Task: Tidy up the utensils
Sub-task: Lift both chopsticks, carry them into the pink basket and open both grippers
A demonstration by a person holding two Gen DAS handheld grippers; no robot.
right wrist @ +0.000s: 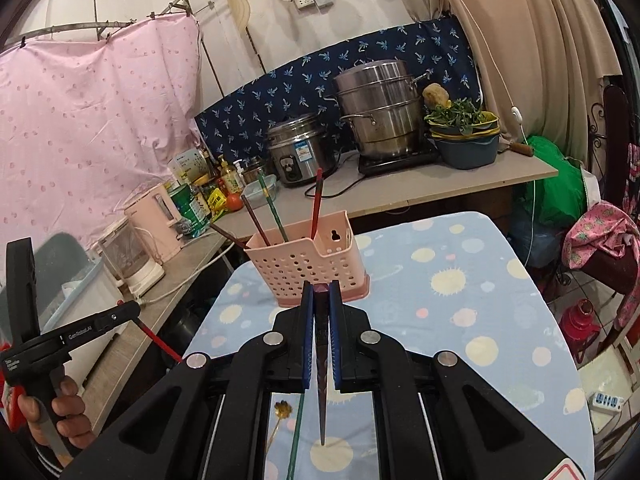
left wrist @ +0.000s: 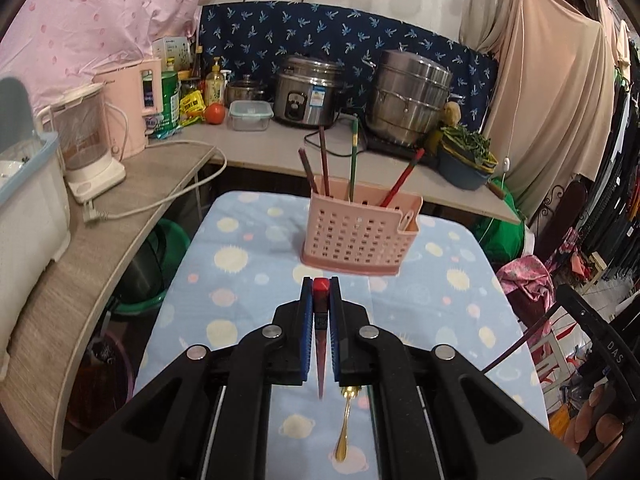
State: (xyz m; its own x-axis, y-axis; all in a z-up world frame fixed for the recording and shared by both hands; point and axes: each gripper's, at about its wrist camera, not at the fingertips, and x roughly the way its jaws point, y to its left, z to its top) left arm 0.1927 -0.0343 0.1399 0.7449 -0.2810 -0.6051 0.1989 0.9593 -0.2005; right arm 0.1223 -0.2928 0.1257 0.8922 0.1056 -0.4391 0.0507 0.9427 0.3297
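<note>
A pink perforated utensil holder (left wrist: 356, 236) stands on the blue spotted cloth and holds several chopsticks. It also shows in the right wrist view (right wrist: 308, 260). My left gripper (left wrist: 321, 288) is shut on a red chopstick (left wrist: 321, 344), short of the holder. My right gripper (right wrist: 321, 290) is shut on a dark chopstick (right wrist: 322, 380), close in front of the holder. A gold fork (left wrist: 345, 428) lies on the cloth below the left gripper; it also shows in the right wrist view (right wrist: 280, 416). A green chopstick (right wrist: 296, 436) lies beside it.
A counter (left wrist: 256, 148) behind the table carries a rice cooker (left wrist: 308, 92), a steel steamer pot (left wrist: 412, 96), a pink kettle (left wrist: 132, 108), a blender (left wrist: 88, 148) and a basin of greens (left wrist: 468, 156). The left gripper with the person's hand (right wrist: 60, 360) is at the left of the right wrist view.
</note>
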